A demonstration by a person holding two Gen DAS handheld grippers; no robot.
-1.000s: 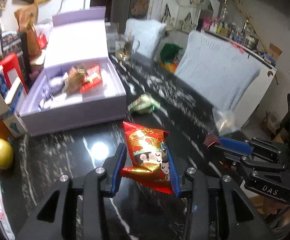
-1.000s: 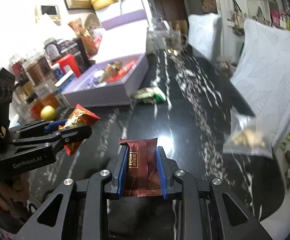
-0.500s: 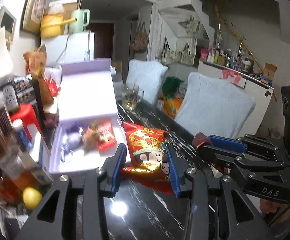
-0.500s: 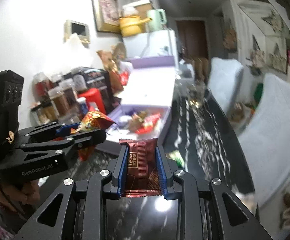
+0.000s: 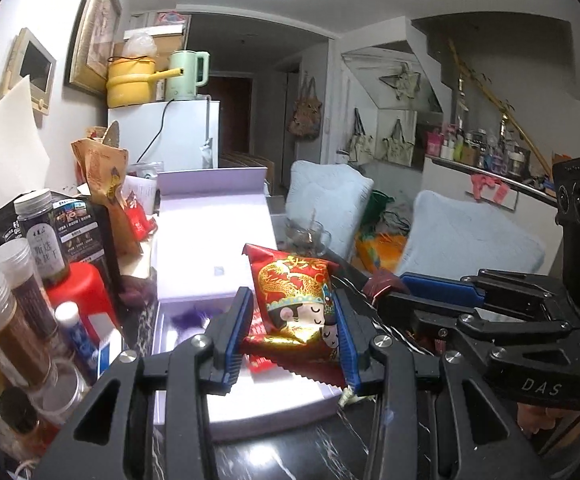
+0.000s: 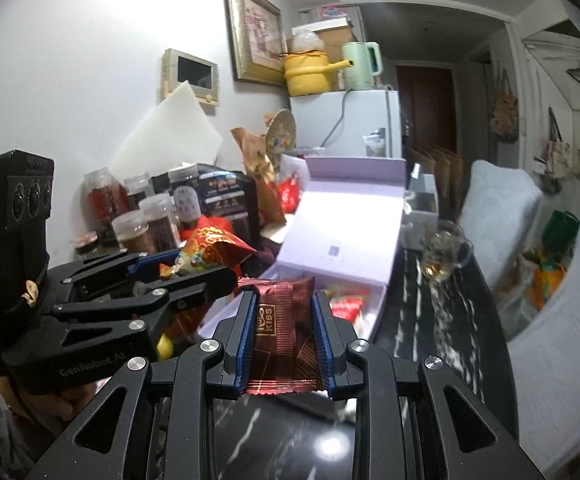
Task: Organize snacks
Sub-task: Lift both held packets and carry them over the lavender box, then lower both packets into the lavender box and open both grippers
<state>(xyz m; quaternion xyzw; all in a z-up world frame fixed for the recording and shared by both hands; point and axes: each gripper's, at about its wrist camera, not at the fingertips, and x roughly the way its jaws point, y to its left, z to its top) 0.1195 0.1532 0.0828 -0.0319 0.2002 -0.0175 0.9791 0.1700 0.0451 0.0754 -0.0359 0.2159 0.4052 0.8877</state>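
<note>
Jars point(image 5: 17, 276) crowd lavender box point(image 5: 213, 240) (left).

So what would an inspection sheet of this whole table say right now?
Surface: black marbled table, glossy.
Job's things: open lilac box with snacks inside; red cartoon snack bag; brown Kiss packet.
Clutter: jars, red container, glass mug.
Grippers: left gripper shut on the bag; right gripper shut on the packet; both raised near the box.
Cables: kettle cord down the white fridge.
Surroundings: cushioned chairs, framed picture.
</note>
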